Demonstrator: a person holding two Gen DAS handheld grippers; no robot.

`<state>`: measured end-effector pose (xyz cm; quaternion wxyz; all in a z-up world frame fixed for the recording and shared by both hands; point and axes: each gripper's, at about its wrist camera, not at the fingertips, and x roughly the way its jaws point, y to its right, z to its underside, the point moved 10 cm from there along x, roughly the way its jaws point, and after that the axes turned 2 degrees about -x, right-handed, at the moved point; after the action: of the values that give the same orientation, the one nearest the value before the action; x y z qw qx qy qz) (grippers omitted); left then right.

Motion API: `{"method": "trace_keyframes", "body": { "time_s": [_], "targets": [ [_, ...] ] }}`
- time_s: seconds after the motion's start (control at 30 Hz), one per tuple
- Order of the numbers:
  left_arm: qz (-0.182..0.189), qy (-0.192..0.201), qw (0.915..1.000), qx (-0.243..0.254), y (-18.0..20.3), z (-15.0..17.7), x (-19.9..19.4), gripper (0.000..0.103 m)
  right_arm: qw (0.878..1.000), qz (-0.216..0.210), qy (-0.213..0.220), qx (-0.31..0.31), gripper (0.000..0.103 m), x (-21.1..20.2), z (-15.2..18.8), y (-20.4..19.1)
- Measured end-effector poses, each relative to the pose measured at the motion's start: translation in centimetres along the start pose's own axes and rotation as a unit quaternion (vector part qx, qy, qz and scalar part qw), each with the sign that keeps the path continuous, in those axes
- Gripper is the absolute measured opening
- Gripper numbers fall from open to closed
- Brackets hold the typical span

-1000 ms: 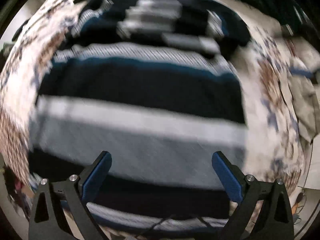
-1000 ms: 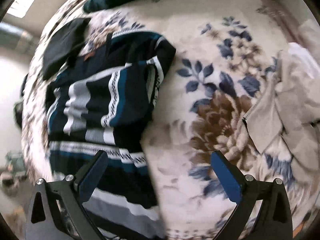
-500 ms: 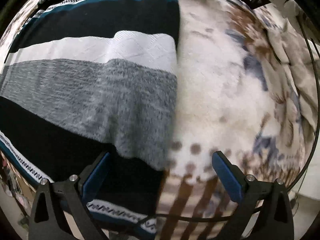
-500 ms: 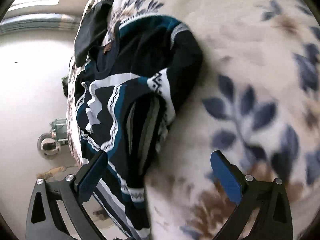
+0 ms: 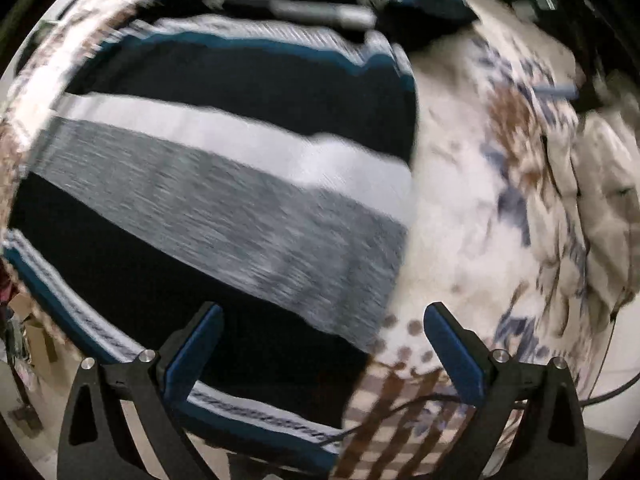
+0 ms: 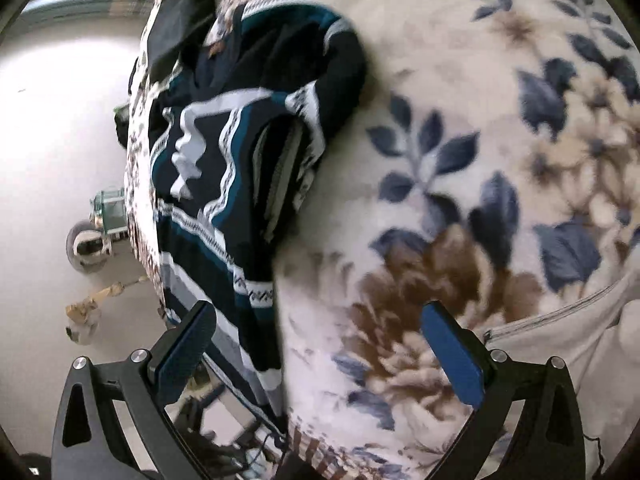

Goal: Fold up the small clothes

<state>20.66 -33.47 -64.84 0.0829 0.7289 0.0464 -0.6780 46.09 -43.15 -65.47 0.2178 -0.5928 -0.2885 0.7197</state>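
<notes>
Your sweater [image 5: 224, 208] is soft and floppy. Pinch its side edge near the bed [image 6: 460, 80] edge. Left claw [image 5: 320, 344] and right claw [image 6: 316, 340] gape wide, holding nothing.

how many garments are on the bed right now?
3 that I can make out. Striped navy, teal, grey and white knit sweater along the floral blanket's left edge; plain black garment beyond it; beige garment at right. More may be hidden outside the frame.
</notes>
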Motion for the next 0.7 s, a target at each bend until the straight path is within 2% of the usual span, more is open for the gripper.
{"method": "trace_keyframes", "body": {
  "time_s": [0.13,0.27,0.33,0.4,0.53,0.6,0.7],
  "targets": [
    [-0.005,-0.038,0.9988,0.030,2.5,1.6,3.8,0.103,1.000,-0.009,0.014,-0.006,0.103,1.6,-3.1,0.3],
    [-0.020,-0.045,0.9984,0.029,3.0,1.0,5.6,0.103,1.000,-0.005,0.011,-0.020,0.103,5.0,-5.9,-0.1],
    [-0.009,-0.040,0.9990,0.017,2.8,0.4,5.2,0.103,1.000,-0.012,0.013,-0.023,0.103,6.1,-7.0,-0.8],
    [0.006,-0.026,0.9997,0.001,0.8,-0.6,3.2,0.103,0.999,-0.006,0.011,-0.029,0.103,6.8,-7.8,-1.4],
    [0.056,0.017,0.9955,-0.075,-3.0,-2.2,-1.3,0.103,1.000,-0.002,0.000,-0.028,0.103,7.0,-7.8,-1.9],
    [0.062,0.031,0.9906,-0.117,-5.5,-3.1,-2.8,0.102,1.000,-0.003,-0.008,-0.021,0.103,6.7,-7.3,-1.7],
    [0.084,0.045,0.9782,-0.184,-8.4,-4.3,-4.2,0.102,0.999,0.000,-0.032,-0.010,0.103,5.7,-4.8,-0.9]
  ]
}}
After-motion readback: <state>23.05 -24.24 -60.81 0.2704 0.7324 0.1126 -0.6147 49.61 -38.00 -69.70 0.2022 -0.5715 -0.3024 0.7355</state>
